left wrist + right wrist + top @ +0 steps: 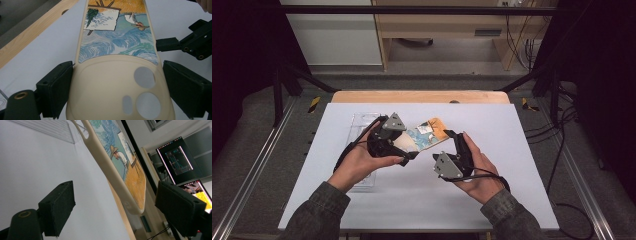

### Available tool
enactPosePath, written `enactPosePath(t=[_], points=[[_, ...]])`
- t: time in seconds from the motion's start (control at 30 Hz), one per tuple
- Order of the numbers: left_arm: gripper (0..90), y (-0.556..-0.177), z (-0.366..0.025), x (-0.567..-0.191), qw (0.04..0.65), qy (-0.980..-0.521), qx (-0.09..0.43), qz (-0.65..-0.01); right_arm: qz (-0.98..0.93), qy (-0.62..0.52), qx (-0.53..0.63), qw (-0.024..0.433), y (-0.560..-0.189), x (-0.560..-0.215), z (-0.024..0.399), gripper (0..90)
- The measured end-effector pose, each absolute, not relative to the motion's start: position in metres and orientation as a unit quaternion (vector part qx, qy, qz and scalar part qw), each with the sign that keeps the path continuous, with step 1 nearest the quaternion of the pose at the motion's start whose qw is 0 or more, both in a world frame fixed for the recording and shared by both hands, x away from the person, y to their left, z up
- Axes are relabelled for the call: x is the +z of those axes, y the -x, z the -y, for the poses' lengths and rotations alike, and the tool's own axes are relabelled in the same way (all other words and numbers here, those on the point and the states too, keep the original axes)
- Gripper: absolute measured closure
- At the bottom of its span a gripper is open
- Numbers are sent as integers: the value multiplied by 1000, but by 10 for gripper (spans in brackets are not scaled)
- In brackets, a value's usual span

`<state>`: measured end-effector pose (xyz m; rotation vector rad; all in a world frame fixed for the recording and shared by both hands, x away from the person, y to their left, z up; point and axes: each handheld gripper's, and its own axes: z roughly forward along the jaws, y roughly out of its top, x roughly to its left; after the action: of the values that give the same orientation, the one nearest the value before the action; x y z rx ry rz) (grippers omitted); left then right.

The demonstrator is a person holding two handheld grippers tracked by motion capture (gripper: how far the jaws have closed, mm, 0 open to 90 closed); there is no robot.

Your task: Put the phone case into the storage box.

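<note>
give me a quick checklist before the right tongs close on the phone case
1. Left tongs gripping the phone case at its camera-hole end: ok, a pad sits at each edge.
2. Right tongs open wide enough: ok, pads apart with nothing pressed.
3. Case's far end between the right pads: ok in the right gripper view, not yet touched.
4. Case lifted off the table: ok, it tilts upward.
5. Clear plastic tray out of the way: ok, it lies behind the left hand.
6. Grip firmness: cannot tell.
</note>
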<state>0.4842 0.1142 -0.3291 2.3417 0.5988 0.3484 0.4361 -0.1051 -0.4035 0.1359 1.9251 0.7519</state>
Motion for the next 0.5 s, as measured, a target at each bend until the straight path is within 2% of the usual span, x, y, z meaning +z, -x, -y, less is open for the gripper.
enactPosePath(t=[0.33, 0.5], points=[[115, -482, -120, -331, 344, -901, 127, -231, -793, -22, 298, 531, -438, -406, 87, 215], [115, -480, -118, -336, 344, -902, 122, -229, -787, 2, 282, 549, -436, -410, 79, 276]])
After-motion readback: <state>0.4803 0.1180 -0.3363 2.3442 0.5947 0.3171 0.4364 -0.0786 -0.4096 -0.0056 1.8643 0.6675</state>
